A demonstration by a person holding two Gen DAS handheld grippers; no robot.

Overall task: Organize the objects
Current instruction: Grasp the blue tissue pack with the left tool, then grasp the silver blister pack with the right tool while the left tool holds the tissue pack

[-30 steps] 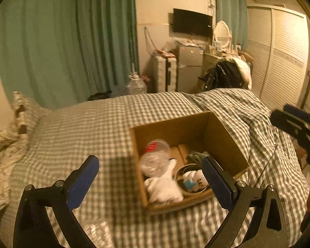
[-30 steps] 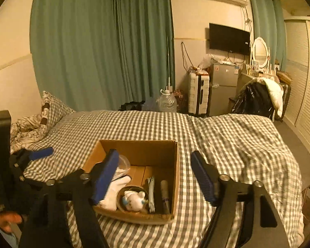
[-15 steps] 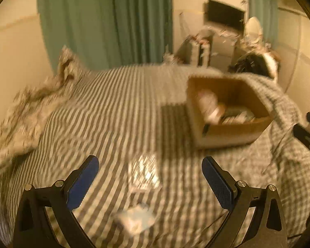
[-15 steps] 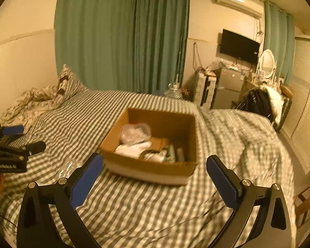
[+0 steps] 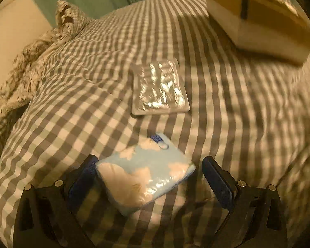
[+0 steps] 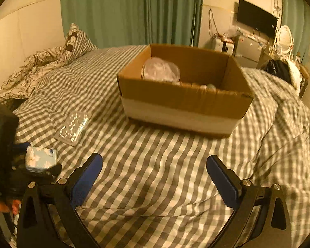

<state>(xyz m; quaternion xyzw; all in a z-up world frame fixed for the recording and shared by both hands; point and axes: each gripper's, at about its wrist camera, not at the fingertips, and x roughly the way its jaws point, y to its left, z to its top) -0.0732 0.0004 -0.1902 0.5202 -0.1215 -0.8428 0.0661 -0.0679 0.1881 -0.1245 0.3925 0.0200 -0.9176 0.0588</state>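
The left gripper (image 5: 148,177) is straddling the tissue pack (image 5: 144,173), jaws wide, perhaps touching; the right gripper (image 6: 155,171) is hovering open, holding nothing.

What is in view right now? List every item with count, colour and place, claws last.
tissue pack: one, pale blue with white flowers, on the bed between the left claw's fingers
blister pack: one, silvery, flat on the bed beyond the tissue pack
cardboard box: one, brown, on the bed, holding a clear plastic container
bedspread: one, grey-white check
pillow: one, checked, by the green curtain
television: one, black, on the wall
left claw: open around the tissue pack
right claw: open, empty
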